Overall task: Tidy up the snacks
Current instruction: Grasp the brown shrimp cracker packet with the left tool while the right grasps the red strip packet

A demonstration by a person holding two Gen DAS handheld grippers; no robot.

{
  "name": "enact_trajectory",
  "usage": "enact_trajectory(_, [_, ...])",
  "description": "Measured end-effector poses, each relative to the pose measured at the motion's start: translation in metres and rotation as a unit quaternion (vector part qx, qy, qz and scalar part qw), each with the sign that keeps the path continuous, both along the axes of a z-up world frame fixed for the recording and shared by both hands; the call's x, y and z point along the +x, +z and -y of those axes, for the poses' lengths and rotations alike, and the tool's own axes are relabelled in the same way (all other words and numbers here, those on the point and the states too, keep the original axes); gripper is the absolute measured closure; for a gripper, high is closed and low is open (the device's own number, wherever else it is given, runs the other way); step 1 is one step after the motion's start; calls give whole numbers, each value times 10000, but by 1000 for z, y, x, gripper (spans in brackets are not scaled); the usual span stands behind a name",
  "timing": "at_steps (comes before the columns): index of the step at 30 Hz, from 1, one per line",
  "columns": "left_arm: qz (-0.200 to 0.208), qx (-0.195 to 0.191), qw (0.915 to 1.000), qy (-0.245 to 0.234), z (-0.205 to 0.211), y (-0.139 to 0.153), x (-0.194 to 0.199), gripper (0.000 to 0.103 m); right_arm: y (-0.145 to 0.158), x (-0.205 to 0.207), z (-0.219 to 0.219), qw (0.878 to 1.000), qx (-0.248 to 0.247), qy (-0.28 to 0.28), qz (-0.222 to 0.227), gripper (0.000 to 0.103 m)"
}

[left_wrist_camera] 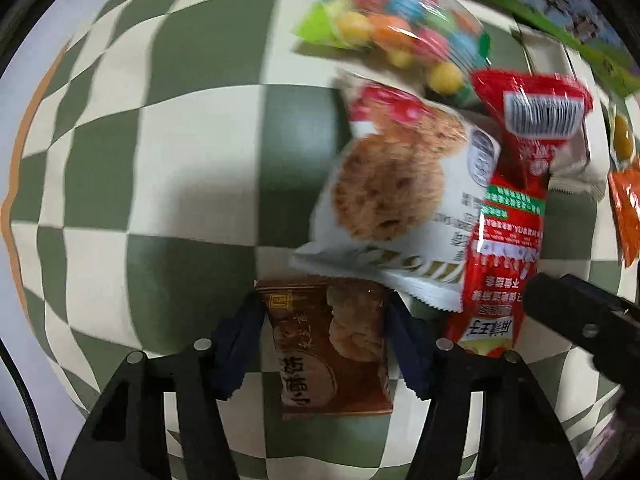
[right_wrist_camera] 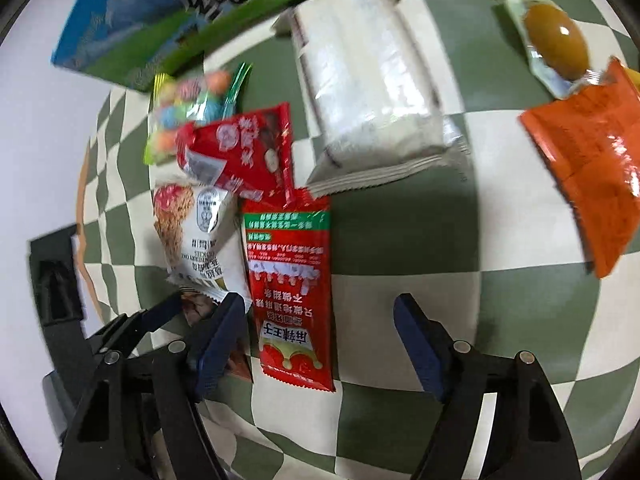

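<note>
- Brown glossy snack packet (left_wrist_camera: pixel 330 350) printed with a biscuit picture lies flat on the green-and-cream checked cloth (left_wrist_camera: pixel 160 168), squarely between the left gripper's (left_wrist_camera: pixel 324 344) blue pads, which appear to press its side edges.
- White oat-cookie packet (left_wrist_camera: pixel 404 204) overlaps the brown packet's far end.
- Long red sachet (right_wrist_camera: pixel 292 292) lies between the right gripper's (right_wrist_camera: pixel 320 344) wide-apart pads, untouched.

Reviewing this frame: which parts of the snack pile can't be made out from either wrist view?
- Brown snack packet: in the right wrist view, mostly hidden behind the left gripper fingers.
- Candy bag: motion-blurred in both views.
- Orange packet: cut off by the left wrist view's edge.
- Blue-green box: print blurred, cropped.
</note>
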State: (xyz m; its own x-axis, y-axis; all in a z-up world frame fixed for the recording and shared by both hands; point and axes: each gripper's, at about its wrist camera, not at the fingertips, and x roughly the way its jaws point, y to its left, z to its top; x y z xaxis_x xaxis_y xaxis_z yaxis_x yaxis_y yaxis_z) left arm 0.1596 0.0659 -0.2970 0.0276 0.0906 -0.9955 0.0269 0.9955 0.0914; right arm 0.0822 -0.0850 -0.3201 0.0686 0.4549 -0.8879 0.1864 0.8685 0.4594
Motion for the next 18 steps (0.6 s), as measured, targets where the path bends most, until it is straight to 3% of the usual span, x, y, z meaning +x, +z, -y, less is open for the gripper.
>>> enact_trajectory(4, [-35,1,9988,495,-33,-2,-23,46,-6,2,-23,9993,-273,226,87,24])
enact_trajectory(8, [-58,-100,9940,1091,-58,-9,-45,46,-10,6,-57,9899,-1144,750,363,25])
enact_trajectory(11, [-108,-110,9930,1175,-56,-7,-55,46,-9,-5,-68,9775,-1631,1200,594,42])
enact_trajectory(14, [-365,-100,9923,1176,-46,-9,-67,46,-11,-24,-55,9737,-1617,1510,546,47])
enact_trajectory(18, [-465,-478,9913,1132,-31,-12,-84,44,-14,-51,-24,9793,-1375,1483,91,48])
